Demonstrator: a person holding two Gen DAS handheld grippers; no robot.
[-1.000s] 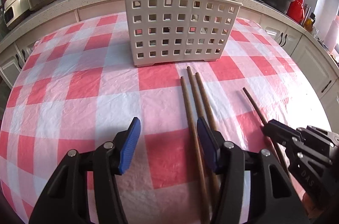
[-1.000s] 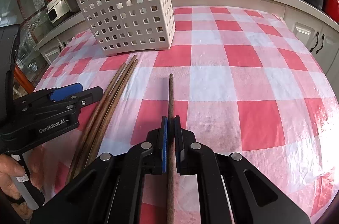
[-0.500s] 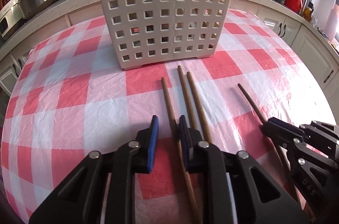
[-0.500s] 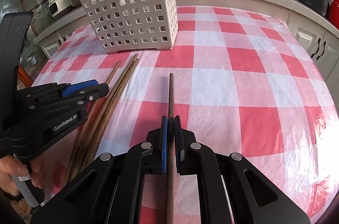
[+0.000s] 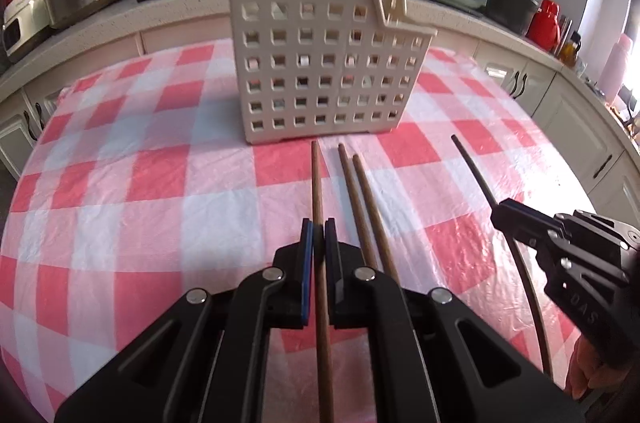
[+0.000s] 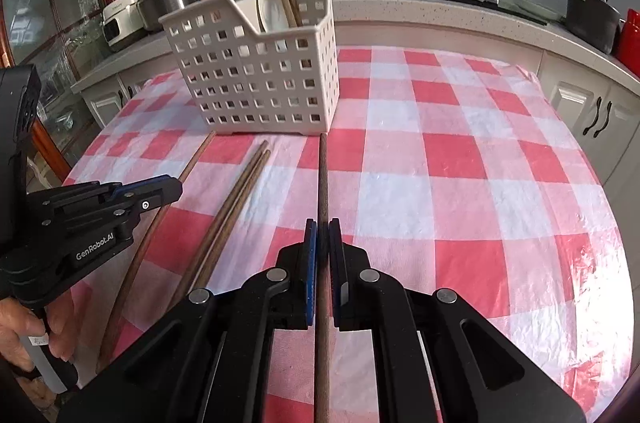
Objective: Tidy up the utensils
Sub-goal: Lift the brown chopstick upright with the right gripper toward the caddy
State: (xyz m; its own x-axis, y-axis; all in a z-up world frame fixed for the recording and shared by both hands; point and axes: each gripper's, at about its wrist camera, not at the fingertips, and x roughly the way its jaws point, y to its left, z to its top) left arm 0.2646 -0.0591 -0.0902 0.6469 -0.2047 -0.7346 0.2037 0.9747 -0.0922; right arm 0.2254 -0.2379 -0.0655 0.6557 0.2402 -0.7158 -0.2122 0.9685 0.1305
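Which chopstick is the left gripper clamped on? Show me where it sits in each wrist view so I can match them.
Left wrist: chopstick runs up the centre between the left gripper pads, tip towards the white basket.
Right wrist: far-left stick, passing under the left gripper.
Shared landmark: the white basket.
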